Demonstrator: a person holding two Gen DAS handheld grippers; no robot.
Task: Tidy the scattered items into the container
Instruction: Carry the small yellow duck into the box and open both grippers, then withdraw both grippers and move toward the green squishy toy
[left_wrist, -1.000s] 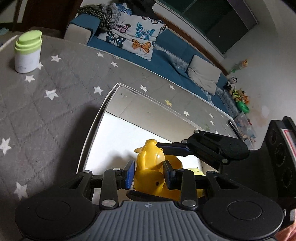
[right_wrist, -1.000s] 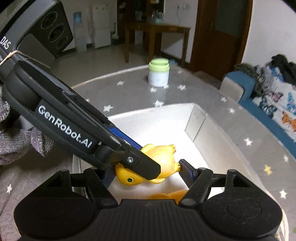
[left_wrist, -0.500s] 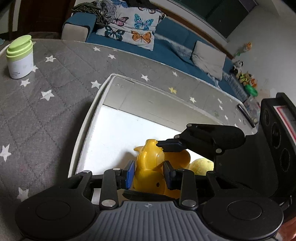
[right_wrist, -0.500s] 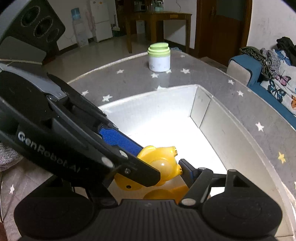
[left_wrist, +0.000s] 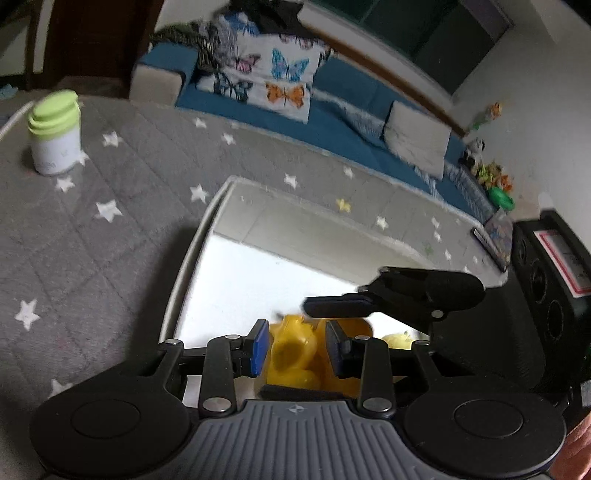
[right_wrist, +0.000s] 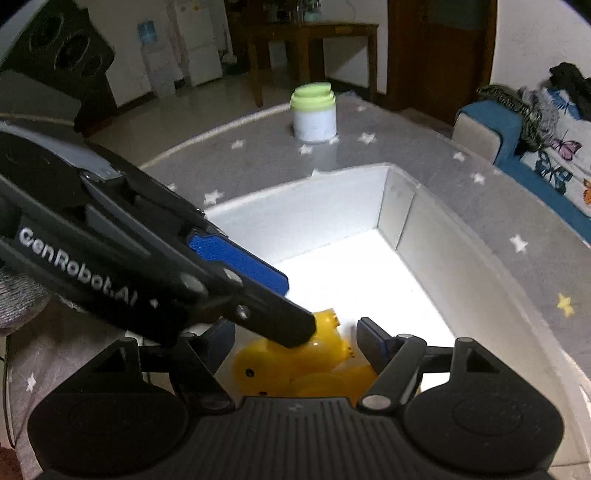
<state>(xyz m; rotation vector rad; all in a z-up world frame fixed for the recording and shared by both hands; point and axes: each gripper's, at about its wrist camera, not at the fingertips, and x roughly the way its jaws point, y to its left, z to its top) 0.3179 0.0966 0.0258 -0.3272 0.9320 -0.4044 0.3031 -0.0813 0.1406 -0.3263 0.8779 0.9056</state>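
Observation:
A white rectangular container (left_wrist: 192, 258) (right_wrist: 402, 206) sits on the grey star-patterned cloth. Yellow toy ducks lie in its near corner (left_wrist: 291, 350) (right_wrist: 291, 358). My left gripper (left_wrist: 297, 345) hangs over the ducks with its blue pads (left_wrist: 260, 345) a little apart from the toy, so it is open. My right gripper (right_wrist: 295, 341) is open, its fingers spread on either side of the ducks. The left gripper's finger (right_wrist: 240, 258) crosses the right wrist view just above the ducks. The right gripper's finger (left_wrist: 354, 304) crosses the left wrist view.
A white jar with a green lid (left_wrist: 55, 133) (right_wrist: 314, 114) stands on the cloth beyond the container. A blue sofa with butterfly cushions (left_wrist: 273, 85) lies behind the table. A wooden table (right_wrist: 314, 44) stands further back.
The left gripper has opened off the yellow duck and risen a little; the duck now lies lower in the container. The right gripper stays open around it.

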